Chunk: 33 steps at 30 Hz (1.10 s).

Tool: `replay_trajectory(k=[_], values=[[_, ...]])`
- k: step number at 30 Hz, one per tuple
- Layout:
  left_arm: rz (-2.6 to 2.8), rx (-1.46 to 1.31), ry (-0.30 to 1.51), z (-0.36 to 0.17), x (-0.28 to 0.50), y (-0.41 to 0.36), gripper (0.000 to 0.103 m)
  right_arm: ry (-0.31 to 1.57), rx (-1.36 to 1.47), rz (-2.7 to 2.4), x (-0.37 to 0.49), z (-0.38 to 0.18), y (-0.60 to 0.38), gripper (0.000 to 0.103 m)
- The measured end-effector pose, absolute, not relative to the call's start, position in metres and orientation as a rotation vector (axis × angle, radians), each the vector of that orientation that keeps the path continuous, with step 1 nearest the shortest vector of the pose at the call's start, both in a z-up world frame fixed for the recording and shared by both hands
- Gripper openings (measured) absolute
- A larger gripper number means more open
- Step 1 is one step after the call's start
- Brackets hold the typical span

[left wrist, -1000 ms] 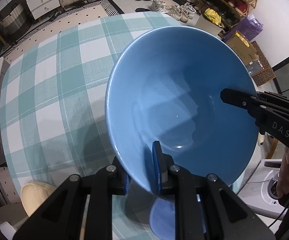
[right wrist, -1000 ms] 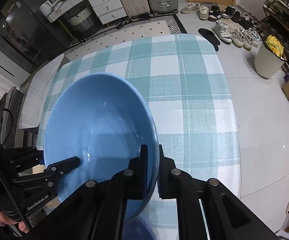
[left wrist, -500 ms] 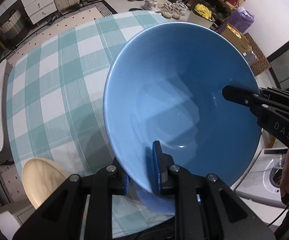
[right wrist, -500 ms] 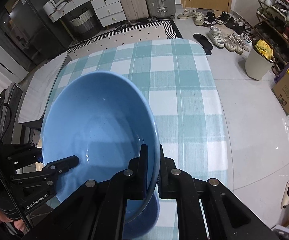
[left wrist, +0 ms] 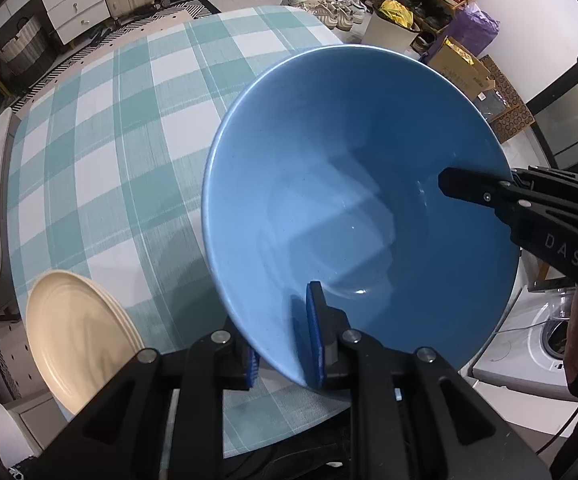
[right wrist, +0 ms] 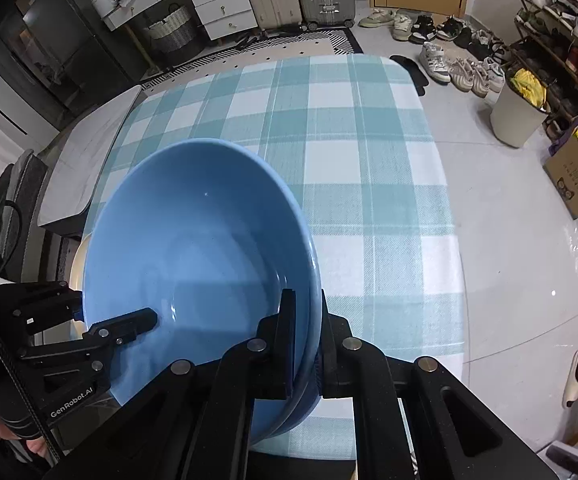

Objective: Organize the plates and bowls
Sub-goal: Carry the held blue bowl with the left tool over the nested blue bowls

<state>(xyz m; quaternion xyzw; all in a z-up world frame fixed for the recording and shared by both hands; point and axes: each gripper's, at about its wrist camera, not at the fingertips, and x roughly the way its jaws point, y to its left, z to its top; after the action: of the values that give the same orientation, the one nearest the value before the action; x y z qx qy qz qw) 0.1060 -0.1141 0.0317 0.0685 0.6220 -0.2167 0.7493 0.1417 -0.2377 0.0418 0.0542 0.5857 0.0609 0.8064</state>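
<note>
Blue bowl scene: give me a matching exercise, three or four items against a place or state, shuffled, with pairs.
Things:
1. blue bowl
2. cream plates
3. left gripper
4. right gripper

States or places:
A. stacked at the near left edge of the checked tablecloth
B. held in the air by both grippers
C. clamped on the bowl's right rim
D. clamped on the bowl's left rim

Pairs: 1-B, 2-A, 3-D, 4-C
</note>
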Motion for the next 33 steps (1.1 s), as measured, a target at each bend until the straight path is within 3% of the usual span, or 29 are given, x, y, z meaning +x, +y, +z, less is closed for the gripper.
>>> replay_trajectory(k=[22,33], values=[[-0.362,0.250,1.162,-0.004,0.064,-0.113,0.018,1.200,0.253,0.170,0.105,-0.025,-0.243,0.007],[-0.311,0.257,1.109,-0.019,0.056,-0.111,0.018,1.130,0.149,0.122,0.085,-0.031,-0.229,0.009]])
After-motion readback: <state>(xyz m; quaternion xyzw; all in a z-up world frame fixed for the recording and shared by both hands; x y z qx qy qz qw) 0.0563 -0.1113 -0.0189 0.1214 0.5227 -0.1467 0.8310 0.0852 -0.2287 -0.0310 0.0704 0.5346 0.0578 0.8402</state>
